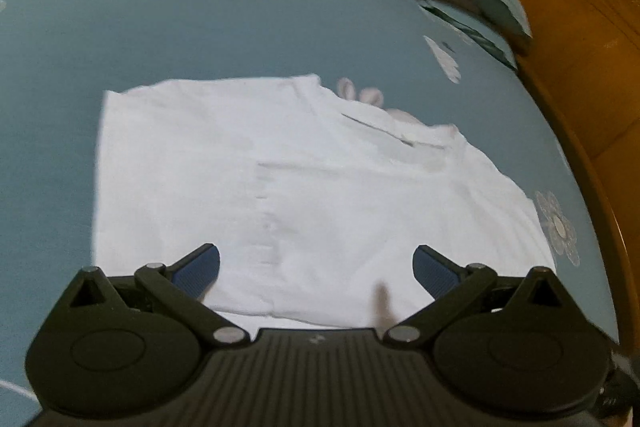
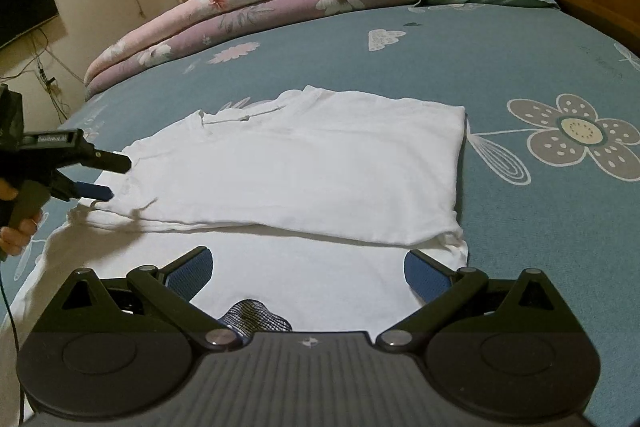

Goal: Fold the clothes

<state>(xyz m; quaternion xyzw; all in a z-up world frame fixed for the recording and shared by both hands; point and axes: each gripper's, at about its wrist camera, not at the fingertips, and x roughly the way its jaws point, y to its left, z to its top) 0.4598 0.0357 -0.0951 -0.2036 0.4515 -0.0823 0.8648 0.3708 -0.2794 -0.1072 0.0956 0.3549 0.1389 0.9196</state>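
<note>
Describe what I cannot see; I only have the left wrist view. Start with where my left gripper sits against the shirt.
Observer: Seen from the right wrist view, the left gripper is open at one edge of the white shirt, with nothing between its fingers.
Operator: Report the right gripper.
Observer: The right gripper is open, over a lower layer of the shirt that sticks out beneath the folded part.
Operator: Name anything near it.
Observer: A dark mesh patch lies on that layer, just ahead of the gripper's body.
</note>
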